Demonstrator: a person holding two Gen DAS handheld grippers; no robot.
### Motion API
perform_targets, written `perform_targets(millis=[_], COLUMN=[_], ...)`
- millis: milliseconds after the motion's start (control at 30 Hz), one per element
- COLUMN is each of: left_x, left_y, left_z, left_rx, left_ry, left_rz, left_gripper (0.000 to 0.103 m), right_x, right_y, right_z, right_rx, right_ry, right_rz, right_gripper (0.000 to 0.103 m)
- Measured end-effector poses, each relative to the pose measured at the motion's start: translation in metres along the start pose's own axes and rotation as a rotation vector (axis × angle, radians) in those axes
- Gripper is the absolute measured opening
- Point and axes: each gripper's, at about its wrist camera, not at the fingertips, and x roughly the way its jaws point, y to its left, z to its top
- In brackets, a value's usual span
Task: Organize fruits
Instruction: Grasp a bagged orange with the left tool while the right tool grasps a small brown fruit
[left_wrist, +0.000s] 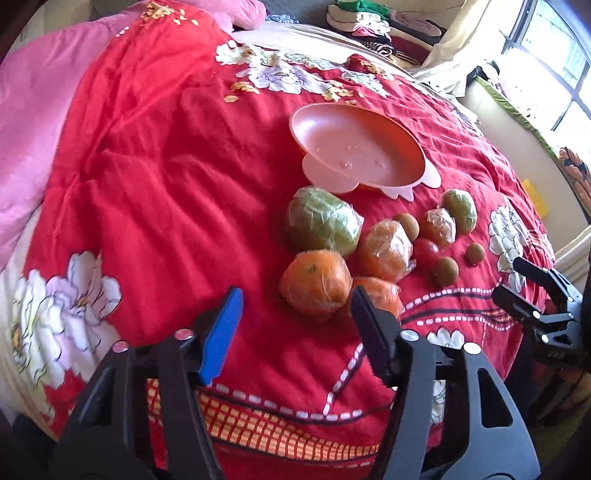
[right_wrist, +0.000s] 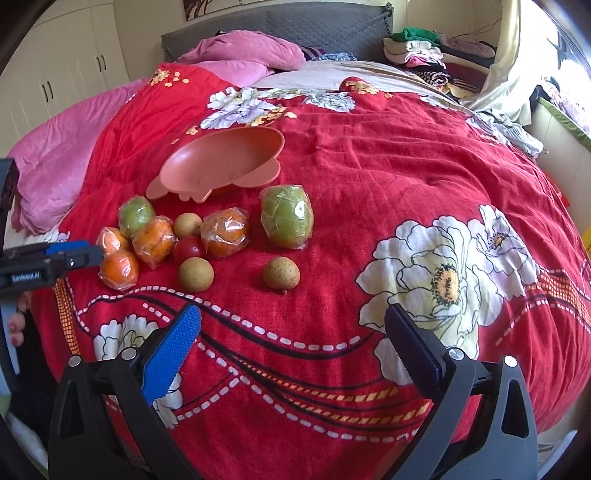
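Note:
A pink-orange plastic bowl (left_wrist: 360, 147) lies empty on the red flowered bedspread; it also shows in the right wrist view (right_wrist: 221, 162). In front of it lie several fruits: wrapped oranges (left_wrist: 316, 282) (right_wrist: 224, 233), a large wrapped green fruit (left_wrist: 323, 221) (right_wrist: 287, 217), a smaller green one (left_wrist: 460, 211) (right_wrist: 136, 216), a red tomato (left_wrist: 425, 251) (right_wrist: 189, 249) and small brown round fruits (left_wrist: 445, 271) (right_wrist: 281, 273). My left gripper (left_wrist: 295, 310) is open, just short of the nearest orange. My right gripper (right_wrist: 291, 328) is open and empty, short of a brown fruit.
The red bedspread (right_wrist: 369, 166) covers a bed. Pink bedding (right_wrist: 251, 51) lies at the far left. Folded clothes (right_wrist: 417, 51) are piled at the far right by a window. White cupboards (right_wrist: 55, 74) stand to the left. The right gripper also shows in the left wrist view (left_wrist: 517, 277).

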Motion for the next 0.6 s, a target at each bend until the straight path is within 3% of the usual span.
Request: perform_targets(millis=[233, 367, 533, 567, 600], left_x=[0.017, 0.026, 0.028, 0.028, 0.027], left_y=[0.004, 0.001, 0.000, 0.001, 0.002], left_z=[0.012, 0.014, 0.014, 0.014, 0.014], left_rx=[-0.006, 0.010, 0.014, 0.011, 0.008], left_ry=[0.061, 0.080, 0.073, 0.072, 0.071], left_rz=[-0.091, -0.111, -0.115, -0.120, -0.127], left_gripper=[0.041, 0.035, 0.034, 0.034, 0.034], right_x=[0.005, 0.010, 0.015, 0.016, 0.018], right_y=[-0.001, -0.004, -0.005, -0.006, -0.006], right_z=[0.000, 0.002, 0.006, 0.007, 0.008], right_rx=[-0.005, 0.010, -0.006, -0.011, -0.018], right_ry=[0.013, 0.027, 0.026, 0.028, 0.030], right_rz=[0.018, 0.042, 0.029, 0.027, 0.029], right_gripper=[0.099, 0.099, 0.097, 0.091, 0.078])
